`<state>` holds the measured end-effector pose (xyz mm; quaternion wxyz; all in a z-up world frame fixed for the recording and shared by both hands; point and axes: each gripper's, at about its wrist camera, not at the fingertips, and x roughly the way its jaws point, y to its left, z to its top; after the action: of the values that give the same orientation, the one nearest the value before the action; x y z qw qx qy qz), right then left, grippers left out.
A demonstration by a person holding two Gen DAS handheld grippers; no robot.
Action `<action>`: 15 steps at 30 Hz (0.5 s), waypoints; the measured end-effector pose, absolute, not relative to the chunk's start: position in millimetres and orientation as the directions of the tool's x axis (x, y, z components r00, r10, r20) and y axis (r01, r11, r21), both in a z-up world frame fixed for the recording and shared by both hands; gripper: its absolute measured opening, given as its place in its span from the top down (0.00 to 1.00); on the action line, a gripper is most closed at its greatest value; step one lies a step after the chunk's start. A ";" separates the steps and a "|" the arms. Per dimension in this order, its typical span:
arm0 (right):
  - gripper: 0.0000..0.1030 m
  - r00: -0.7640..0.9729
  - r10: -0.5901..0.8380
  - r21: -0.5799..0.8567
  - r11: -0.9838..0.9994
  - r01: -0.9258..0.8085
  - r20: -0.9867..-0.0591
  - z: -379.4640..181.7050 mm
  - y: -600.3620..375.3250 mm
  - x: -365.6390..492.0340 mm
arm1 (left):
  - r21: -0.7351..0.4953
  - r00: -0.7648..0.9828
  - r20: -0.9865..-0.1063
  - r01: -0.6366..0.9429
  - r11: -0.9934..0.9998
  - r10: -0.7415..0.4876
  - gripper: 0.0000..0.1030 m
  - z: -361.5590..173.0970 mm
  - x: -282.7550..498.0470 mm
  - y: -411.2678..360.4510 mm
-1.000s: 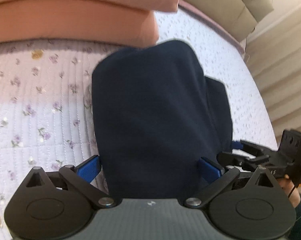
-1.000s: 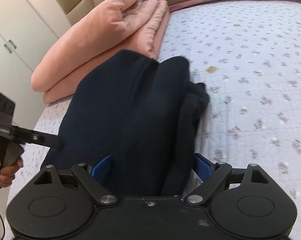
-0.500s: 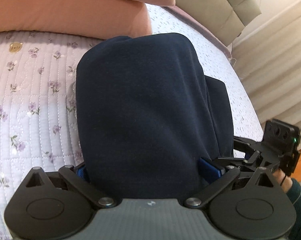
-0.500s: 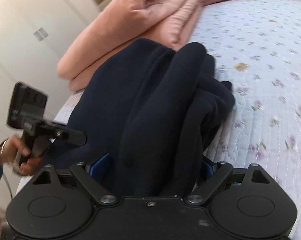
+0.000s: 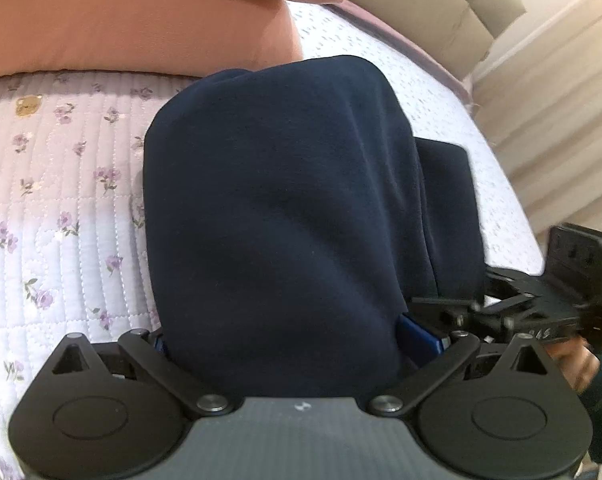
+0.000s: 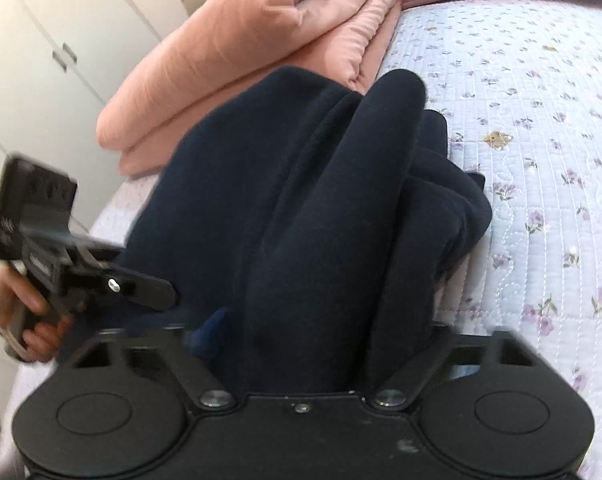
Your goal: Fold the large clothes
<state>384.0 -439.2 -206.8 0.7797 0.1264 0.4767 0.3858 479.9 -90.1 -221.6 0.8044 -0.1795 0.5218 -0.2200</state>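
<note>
A dark navy garment (image 5: 277, 208) hangs bunched over both grippers above a floral quilted bed (image 5: 61, 200). My left gripper (image 5: 285, 344) is shut on its near edge; the cloth covers the fingertips, with one blue pad (image 5: 419, 338) showing. My right gripper (image 6: 321, 344) is shut on the same navy garment (image 6: 313, 216), which drapes in thick folds away from it; its fingertips are hidden. The right gripper also shows at the right in the left wrist view (image 5: 541, 304). The left gripper shows at the left in the right wrist view (image 6: 61, 256).
A folded salmon-pink duvet (image 6: 253, 52) lies at the head of the bed, just beyond the garment, and it shows in the left wrist view (image 5: 133, 20). A beige padded headboard (image 5: 433, 4) and white wardrobe doors (image 6: 33, 64) stand beyond.
Both grippers have lifted and drawn closer together with the garment. The cloth now bunches higher and covers the left gripper's left pad.
</note>
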 end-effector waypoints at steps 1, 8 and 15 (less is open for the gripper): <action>0.45 0.260 0.726 0.589 0.676 -0.443 -0.637 -204.7 -441.1 382.1 | -0.506 0.356 -0.771 0.162 0.847 -0.528 0.00 -220.9 481.7 -92.9; 0.54 0.320 0.715 0.608 0.698 -0.378 -0.622 -190.7 -446.9 373.8 | -0.516 0.387 -0.760 0.129 0.847 -0.522 0.22 -203.8 478.6 -92.8; 0.57 0.411 0.716 0.572 0.698 -0.430 -0.564 -140.0 -446.8 335.8 | -0.528 0.405 -0.741 0.142 0.838 -0.535 0.28 -156.8 460.9 -93.3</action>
<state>335.8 -446.8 -140.0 0.8222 0.1718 0.4160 0.3484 460.9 -93.3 -156.8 0.8153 -0.1950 0.5041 -0.2078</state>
